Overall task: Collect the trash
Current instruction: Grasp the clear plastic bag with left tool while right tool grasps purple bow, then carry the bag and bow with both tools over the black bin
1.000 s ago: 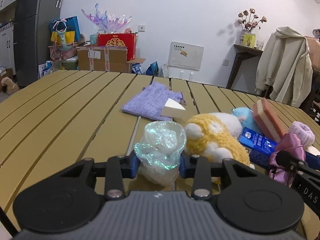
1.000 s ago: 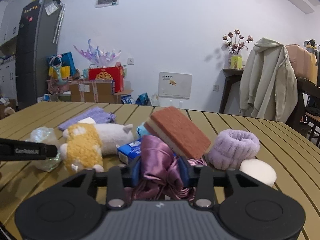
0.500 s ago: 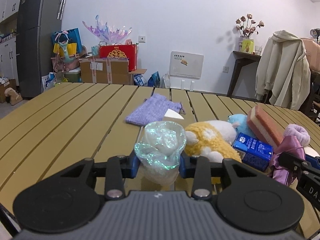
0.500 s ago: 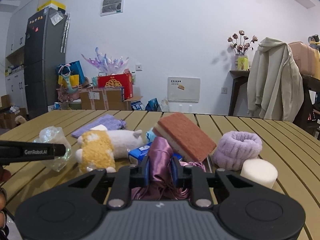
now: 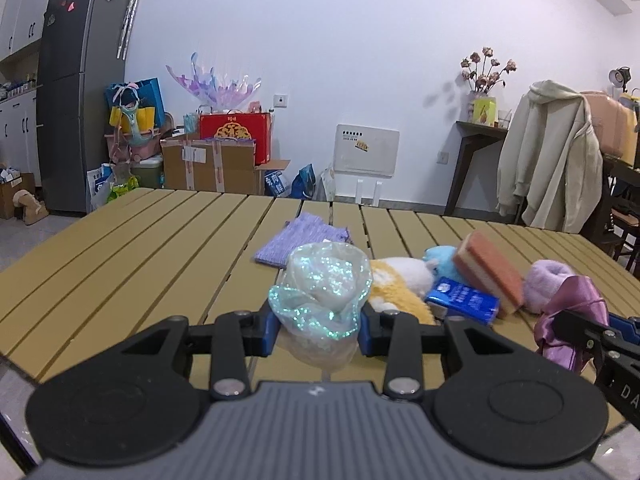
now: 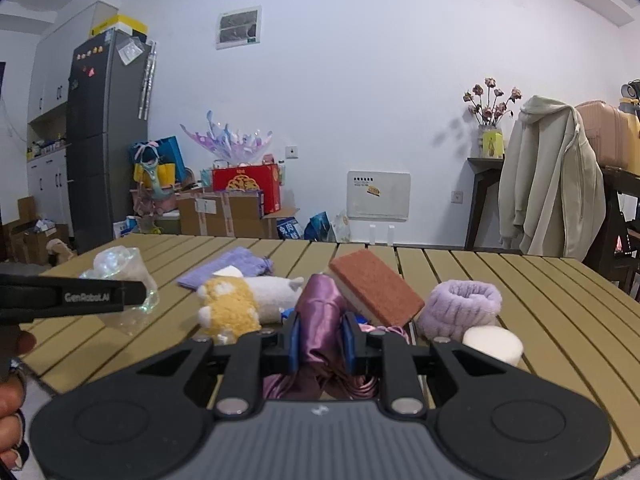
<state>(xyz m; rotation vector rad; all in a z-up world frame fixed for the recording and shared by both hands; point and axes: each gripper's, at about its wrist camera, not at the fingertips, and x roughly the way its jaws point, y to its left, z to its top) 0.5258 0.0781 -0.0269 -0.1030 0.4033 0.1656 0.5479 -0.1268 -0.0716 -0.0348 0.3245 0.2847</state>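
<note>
on the slatted table [image 5: 120, 264]: one iridescent plastic wrapper [image 5: 322, 284], one purple satin cloth [image 6: 320, 312], one plush toy [image 6: 244, 300], one blue carton [image 5: 464, 300], one orange sponge [image 6: 376, 286], one purple pouch [image 5: 296, 240], one lilac scrunchie [image 6: 460, 308], one white round sponge [image 6: 492, 344]. grippers: two.

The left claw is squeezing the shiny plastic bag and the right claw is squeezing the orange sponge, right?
Not quite. The left claw does squeeze the shiny plastic bag, but the right claw is squeezing the purple satin cloth. The right wrist view shows the orange sponge lying free behind it.
</note>
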